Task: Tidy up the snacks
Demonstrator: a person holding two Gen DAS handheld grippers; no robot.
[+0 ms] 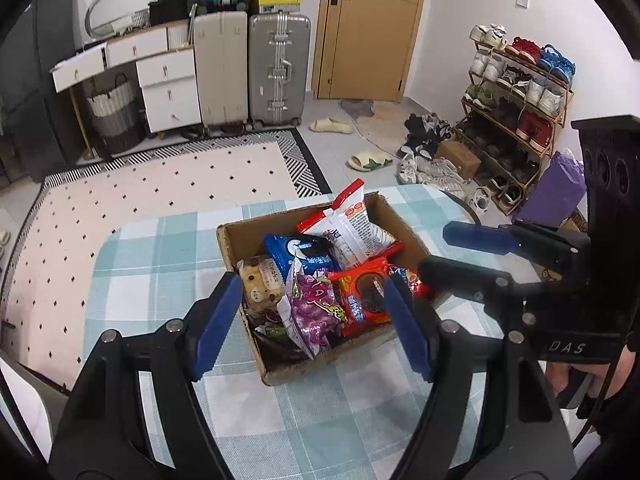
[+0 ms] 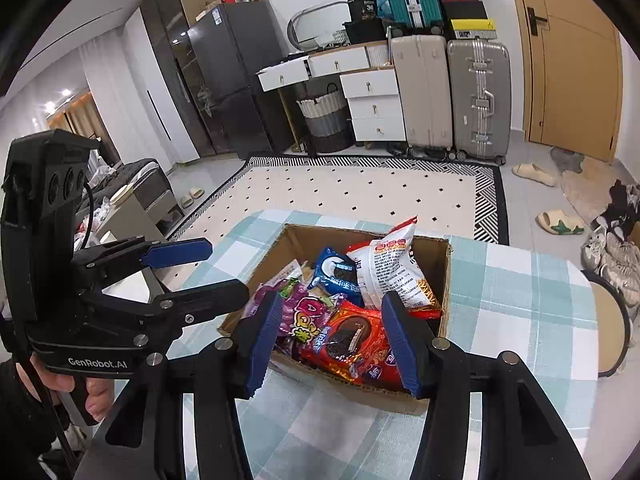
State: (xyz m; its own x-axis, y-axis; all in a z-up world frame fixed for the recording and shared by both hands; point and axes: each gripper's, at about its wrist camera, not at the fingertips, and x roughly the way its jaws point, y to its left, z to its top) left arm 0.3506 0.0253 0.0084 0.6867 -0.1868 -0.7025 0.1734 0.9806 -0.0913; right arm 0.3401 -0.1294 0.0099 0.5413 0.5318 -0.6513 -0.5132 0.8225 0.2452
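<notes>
Sitting on a table with a blue-and-white checked cloth [image 1: 160, 264], the cardboard box [image 1: 228, 240] holds all the snacks that are visible. Inside it lie a purple candy bag [image 1: 316, 312], a red cookie pack [image 1: 366, 296], a blue cookie pack [image 1: 304, 254], a white-and-red bag [image 1: 352, 232] leaning at the far side, and a small beige cake pack [image 1: 262, 284].

The left gripper [image 1: 314, 322] hovers above the near part of the box with its jaws well apart, and nothing is between its blue pads. The right gripper [image 2: 334, 338] also hangs over the box, with its jaws apart and not pressing on anything; the snacks seen between the pads lie below them in the box.

Each camera catches the other gripper from the side, with a hand on its grip: the right gripper is at the right edge of the left view, and the left gripper is at the left edge of the right view. Only the left view shows the shoe rack [image 1: 520, 120] and the beige cake pack. Only the right view shows the dark refrigerator [image 2: 236, 80]. Both views show the patterned rug [image 2: 360, 196], the suitcases [image 2: 478, 96] and the wooden door [image 2: 572, 60].
</notes>
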